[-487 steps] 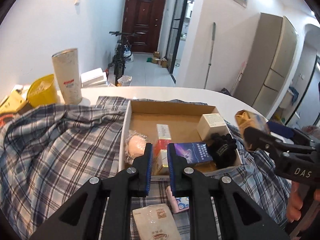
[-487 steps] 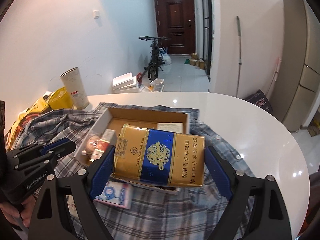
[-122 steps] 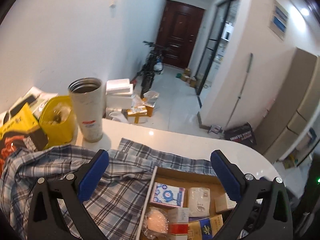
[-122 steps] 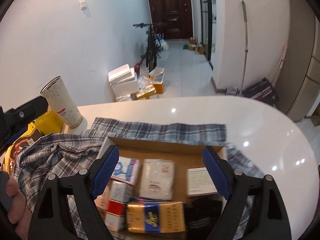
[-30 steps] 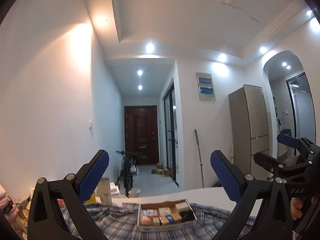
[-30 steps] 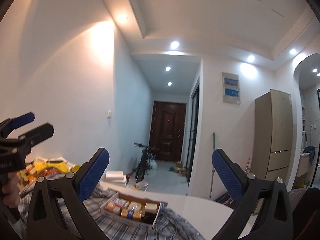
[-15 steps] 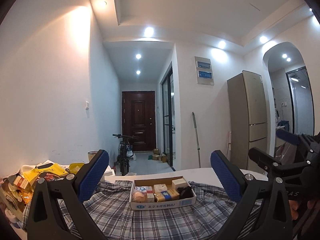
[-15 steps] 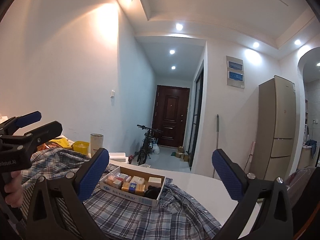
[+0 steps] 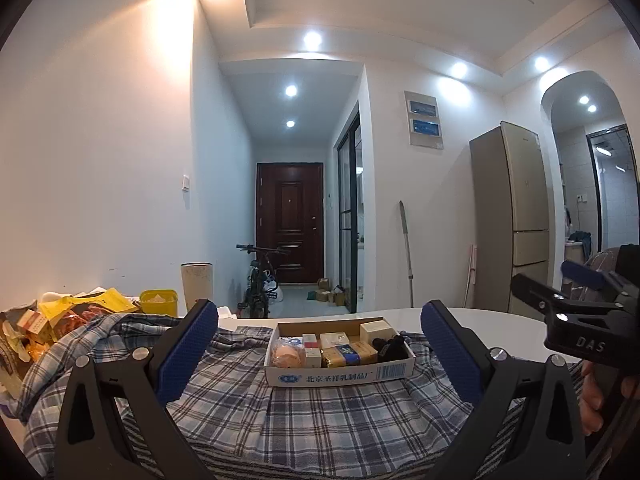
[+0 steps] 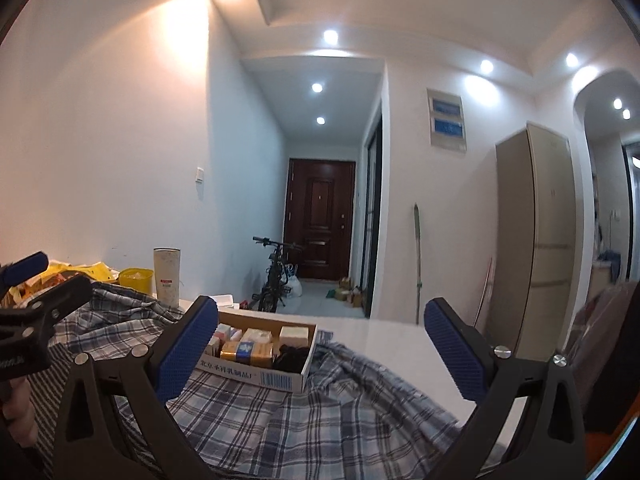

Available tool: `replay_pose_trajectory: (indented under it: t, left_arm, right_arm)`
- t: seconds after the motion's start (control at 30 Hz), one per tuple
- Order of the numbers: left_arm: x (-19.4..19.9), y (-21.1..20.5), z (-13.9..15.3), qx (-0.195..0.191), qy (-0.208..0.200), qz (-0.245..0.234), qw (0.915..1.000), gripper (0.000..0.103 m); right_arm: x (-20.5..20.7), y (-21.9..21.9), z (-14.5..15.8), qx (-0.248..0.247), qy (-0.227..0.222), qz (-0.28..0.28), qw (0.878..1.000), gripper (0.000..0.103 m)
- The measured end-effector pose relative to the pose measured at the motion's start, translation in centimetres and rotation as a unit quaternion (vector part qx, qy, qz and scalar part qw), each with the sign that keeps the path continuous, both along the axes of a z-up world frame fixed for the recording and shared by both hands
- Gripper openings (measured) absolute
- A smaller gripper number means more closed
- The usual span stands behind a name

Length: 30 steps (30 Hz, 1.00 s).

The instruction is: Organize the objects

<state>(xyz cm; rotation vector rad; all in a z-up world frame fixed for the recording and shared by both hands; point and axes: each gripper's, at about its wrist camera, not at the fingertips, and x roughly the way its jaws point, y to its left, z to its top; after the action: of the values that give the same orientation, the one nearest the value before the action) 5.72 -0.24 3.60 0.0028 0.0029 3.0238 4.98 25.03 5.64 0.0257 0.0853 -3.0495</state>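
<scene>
A shallow cardboard box (image 9: pixel 340 376) sits on a plaid shirt (image 9: pixel 320 420) on the white table. It holds several small packs, a gold and blue cigarette pack (image 9: pixel 350 354), a pink round item (image 9: pixel 285 357) and a black item (image 9: pixel 390 347). The box also shows in the right wrist view (image 10: pixel 256 376). My left gripper (image 9: pixel 319 350) is open and empty, held back from the box. My right gripper (image 10: pixel 320 344) is open and empty, also back from it.
A tall speckled cup (image 9: pixel 196 286), a yellow tub (image 9: pixel 159 302) and a heap of yellow packets (image 9: pixel 52 316) stand at the table's left. The white table top (image 10: pixel 400 344) runs right of the shirt. A hallway with a bicycle (image 9: pixel 260 284) lies beyond.
Both grippers have tilted down from pointing at the ceiling and now face level toward the box. Both stay open and empty.
</scene>
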Motion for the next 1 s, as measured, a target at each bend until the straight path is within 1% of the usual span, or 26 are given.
replay_pose_trajectory:
  t: [0.1, 0.17, 0.23, 0.3, 0.37, 0.43, 0.5, 0.63, 0.8, 0.87, 1.0]
  left_arm:
    - [-0.3, 0.3, -0.6, -0.007, 0.001, 0.009, 0.9999, 0.103]
    - [-1.0, 0.3, -1.2, -0.007, -0.009, 0.011, 0.9999, 0.103]
    - [-2.0, 0.2, -1.9, -0.004, -0.032, 0.010, 0.9994, 0.103]
    - [-2.7, -0.1, -2.2, 0.007, -0.049, 0.012, 0.9987, 0.103]
    - [-3.1, -0.8, -2.4, 0.025, -0.057, 0.017, 0.9979, 0.103]
    - [-3.1, -0.9, -2.5, 0.031, -0.059, 0.014, 0.9977, 0.103]
    - [-3.2, -0.8, -2.6, 0.027, -0.060, 0.011, 0.9978, 0.103]
    - [-3.2, 0.1, -2.7, 0.009, -0.061, 0.006, 0.9981, 0.103]
    - [-2.3, 0.8, -2.6, -0.009, -0.044, 0.011, 0.9989, 0.103]
    - [-2.2, 0.8, -2.6, -0.009, -0.041, 0.011, 0.9990, 0.103]
    - [-2.1, 0.6, -2.5, -0.005, -0.041, 0.015, 0.9990, 0.103]
  right_arm:
    - [-1.6, 1.0, -0.8, -0.028, -0.025, 0.010, 0.999, 0.103]
    - [-2.3, 1.2, -1.3, -0.028, -0.032, 0.007, 0.999, 0.103]
    - [-2.9, 1.1, -1.8, -0.019, -0.033, -0.002, 0.999, 0.103]
    - [-3.5, 1.0, -2.5, -0.016, -0.040, -0.002, 0.999, 0.103]
    - [-4.2, 1.0, -3.1, -0.017, -0.051, -0.001, 0.999, 0.103]
    - [-4.6, 0.8, -3.6, -0.009, -0.058, -0.013, 0.998, 0.103]
    - [-4.8, 0.6, -3.9, -0.002, -0.062, -0.015, 0.998, 0.103]
    - [-5.2, 0.3, -4.3, 0.003, -0.070, 0.007, 0.998, 0.103]
    - [-5.4, 1.4, -4.4, -0.024, -0.077, 0.014, 0.997, 0.103]
    - [-5.6, 1.9, -4.5, -0.037, -0.080, 0.017, 0.996, 0.103]
    - [-5.7, 1.8, -4.6, -0.037, -0.083, 0.016, 0.996, 0.103]
